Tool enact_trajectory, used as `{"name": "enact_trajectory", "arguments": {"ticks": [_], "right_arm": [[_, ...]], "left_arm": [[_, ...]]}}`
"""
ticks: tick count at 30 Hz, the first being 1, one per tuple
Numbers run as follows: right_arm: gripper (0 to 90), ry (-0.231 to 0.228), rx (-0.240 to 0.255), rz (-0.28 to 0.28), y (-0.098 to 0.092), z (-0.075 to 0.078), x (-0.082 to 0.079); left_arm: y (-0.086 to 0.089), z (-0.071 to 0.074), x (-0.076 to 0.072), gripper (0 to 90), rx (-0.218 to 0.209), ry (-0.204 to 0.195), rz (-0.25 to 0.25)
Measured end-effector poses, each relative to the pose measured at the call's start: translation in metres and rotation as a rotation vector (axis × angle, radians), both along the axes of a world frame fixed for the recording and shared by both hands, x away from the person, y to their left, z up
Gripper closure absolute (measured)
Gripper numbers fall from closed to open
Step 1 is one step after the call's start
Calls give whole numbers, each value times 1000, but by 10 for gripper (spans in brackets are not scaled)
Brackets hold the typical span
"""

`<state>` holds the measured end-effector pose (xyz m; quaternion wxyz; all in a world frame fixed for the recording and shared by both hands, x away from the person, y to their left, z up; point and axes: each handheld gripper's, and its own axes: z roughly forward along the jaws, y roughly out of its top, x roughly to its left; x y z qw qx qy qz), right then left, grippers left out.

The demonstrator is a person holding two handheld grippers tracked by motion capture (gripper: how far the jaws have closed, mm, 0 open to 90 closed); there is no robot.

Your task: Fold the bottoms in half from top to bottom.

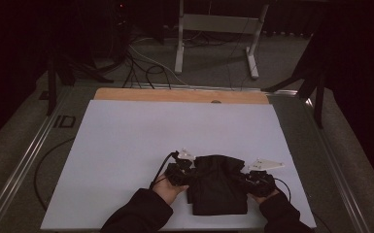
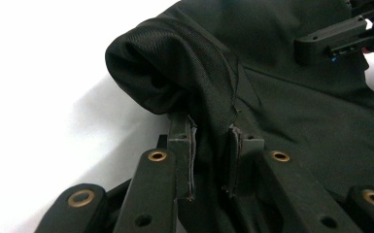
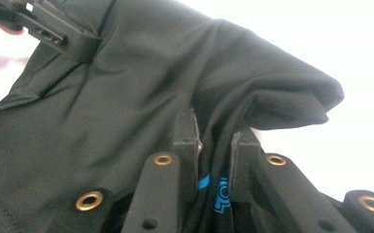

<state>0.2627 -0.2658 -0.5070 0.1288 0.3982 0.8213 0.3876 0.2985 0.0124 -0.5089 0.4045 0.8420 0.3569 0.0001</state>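
High view: garment (image 1: 218, 187) at 6 o'clock half folded, left gripper (image 1: 180, 171) and right gripper (image 1: 252, 178) pinching its edges, last fold pending.

Our left gripper (image 1: 185, 171) and right gripper (image 1: 247, 176) sit low and close together, jaws pinched nearly closed, forearms in dark sleeves (image 1: 137, 213) angled inward.

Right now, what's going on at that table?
A person is folding a black garment on the white table, with a handheld gripper in each hand. The left gripper is clamped on a bunched fold at the garment's left edge, and the right gripper is clamped on the right edge. Both folds are lifted slightly off the surface.
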Motion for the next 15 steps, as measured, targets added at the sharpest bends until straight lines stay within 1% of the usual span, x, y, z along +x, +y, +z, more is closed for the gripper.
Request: {"name": "enact_trajectory", "arguments": {"ticks": [3, 4, 5, 6, 9, 12, 14, 15], "right_arm": [[785, -8, 5, -5, 2, 1, 1], [785, -8, -3, 2, 2, 3, 1], [785, -14, 7, -4, 3, 3, 1], [785, -19, 2, 0, 3, 5, 2], [786, -23, 8, 3, 5, 8, 4], [786, -26, 21, 3, 8, 11, 6], [786, -31, 11, 8, 10, 13, 7], [786, -34, 16, 9, 11, 14, 8]], "left_arm": [[1, 4, 1, 772, -3, -5, -2], [2, 5, 1, 773, -6, -6, 0], [2, 7, 1, 773, -5, -10, -4], [2, 8, 1, 773, -12, -10, 1], [5, 13, 2, 773, -16, -16, 5], [7, 16, 3, 773, -16, -22, 8], [9, 18, 4, 773, -16, -24, 10], [10, 19, 5, 773, -17, -23, 14]]}}
